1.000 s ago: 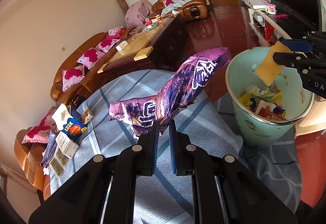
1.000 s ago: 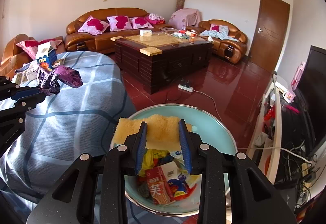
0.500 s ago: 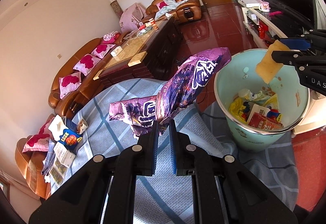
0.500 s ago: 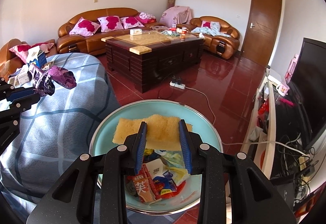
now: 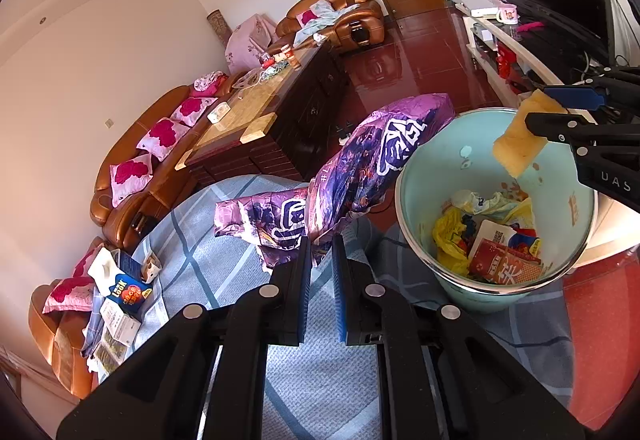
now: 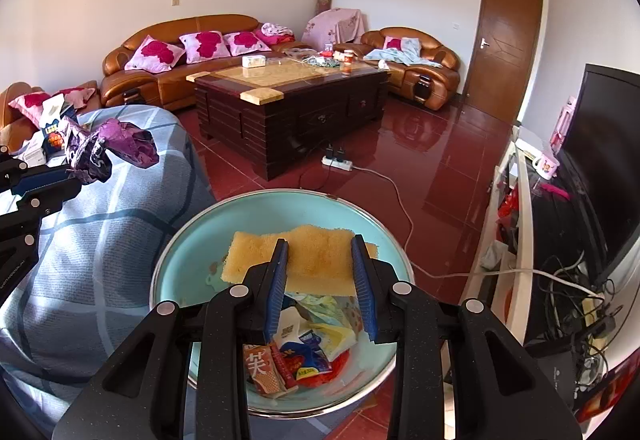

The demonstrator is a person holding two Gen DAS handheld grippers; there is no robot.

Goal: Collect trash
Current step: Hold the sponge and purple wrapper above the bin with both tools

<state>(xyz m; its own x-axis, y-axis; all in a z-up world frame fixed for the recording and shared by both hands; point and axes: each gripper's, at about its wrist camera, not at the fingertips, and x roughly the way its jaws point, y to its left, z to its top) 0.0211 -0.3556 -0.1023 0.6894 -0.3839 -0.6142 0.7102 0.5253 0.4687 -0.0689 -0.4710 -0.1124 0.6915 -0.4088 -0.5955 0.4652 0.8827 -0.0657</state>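
Living room: red tiled floor (image 6: 432, 167), tan leather sofa (image 6: 176, 35) with pink cushions, dark coffee table (image 6: 292, 95) in the middle, brown door (image 6: 508, 47) at the far wall. Nearer, a blue checked cloth (image 5: 224, 264) spread over the surface, with a teal bin (image 5: 448, 167) just beside its edge.

Left hand-held gripper (image 5: 321, 240) angled downward over the cloth, jaws nearly together, pinching the lower end of a crumpled purple bag (image 5: 360, 167). Bag lifted clear of the cloth, its upper end leaning toward the bin rim.

Right hand-held gripper (image 6: 320, 246) also tilted downward, poised above the bin mouth. Jaws set partway apart, pressed on either side of a yellow sponge (image 6: 312, 256), gripped by its middle with both ends sticking out sideways. Sponge hung over the bin's inside, above wrappers (image 6: 296, 348) heaped at the bottom.

Boxes (image 5: 120, 292) lay at the cloth's far end, well apart from both grippers.
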